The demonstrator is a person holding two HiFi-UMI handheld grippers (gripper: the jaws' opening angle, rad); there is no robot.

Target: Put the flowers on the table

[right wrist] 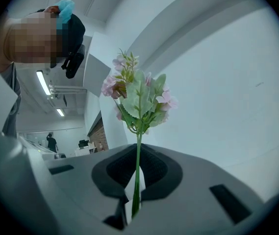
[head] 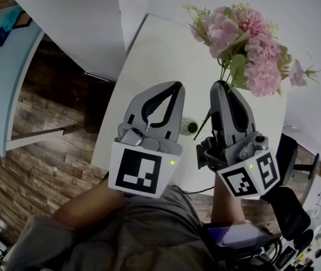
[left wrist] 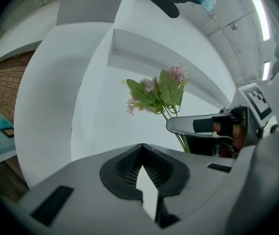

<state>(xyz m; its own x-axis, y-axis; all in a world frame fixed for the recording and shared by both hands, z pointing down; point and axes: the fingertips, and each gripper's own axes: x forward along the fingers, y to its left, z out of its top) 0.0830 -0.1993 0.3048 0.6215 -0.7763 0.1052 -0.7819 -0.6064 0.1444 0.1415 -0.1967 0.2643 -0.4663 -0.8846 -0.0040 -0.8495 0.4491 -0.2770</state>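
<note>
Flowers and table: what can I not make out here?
- Stem ends of the flowers: head view, hidden inside the right gripper; right gripper view, lost between its closed jaws.
- The small green thing on the table: head view, half hidden behind the left gripper, too small to name.
- Table's near edge: head view, partly behind both grippers.

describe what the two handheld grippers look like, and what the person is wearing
The left gripper and the right gripper match: light grey plastic bodies with curved tongs lined inside with black ribbed pads. Each carries a white cube printed with black square markers, the left cube and the right cube, and each cube has a small green light. The person wears a grey top.
</note>
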